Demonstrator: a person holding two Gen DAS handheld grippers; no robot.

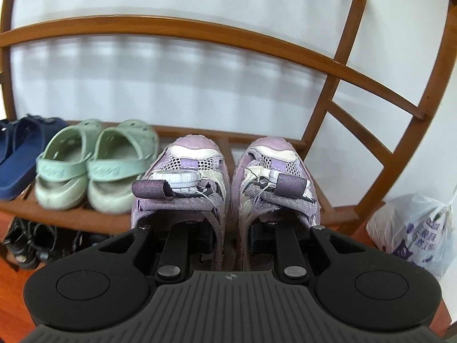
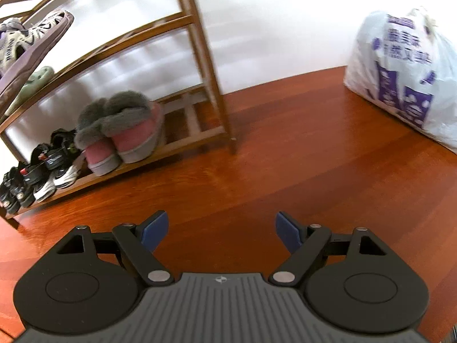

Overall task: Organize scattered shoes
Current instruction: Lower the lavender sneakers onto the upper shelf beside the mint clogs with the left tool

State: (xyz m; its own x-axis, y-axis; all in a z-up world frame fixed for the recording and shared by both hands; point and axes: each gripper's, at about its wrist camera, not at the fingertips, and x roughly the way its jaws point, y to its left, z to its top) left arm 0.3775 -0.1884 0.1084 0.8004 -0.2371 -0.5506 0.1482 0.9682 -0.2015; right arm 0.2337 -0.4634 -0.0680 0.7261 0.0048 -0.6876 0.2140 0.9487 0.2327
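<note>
Left gripper [image 1: 232, 237] pinches the inner collars of the lilac mesh sneaker pair [image 1: 225, 177], frame centre, over the brown wooden rack shelf [image 1: 65, 214]. Right gripper [image 2: 219, 231] spread, empty. Risk: uneven pinch drops one sneaker off the shelf edge.

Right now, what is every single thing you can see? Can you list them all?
Purple sneakers: two, lilac and white, on a rack shelf, held.
Green clogs: two, mint, same shelf, left of the sneakers.
Blue slides: navy, far left of that shelf; count unclear.
Fuzzy slippers: two, pink and grey, bottom shelf.
Black sandals: several, bottom shelf.
Shoe rack: one, brown wood.
Plastic bag: one, white and purple, on the floor.
Left hand-held gripper: pinching both sneakers.
Right hand-held gripper: open, empty.
</note>
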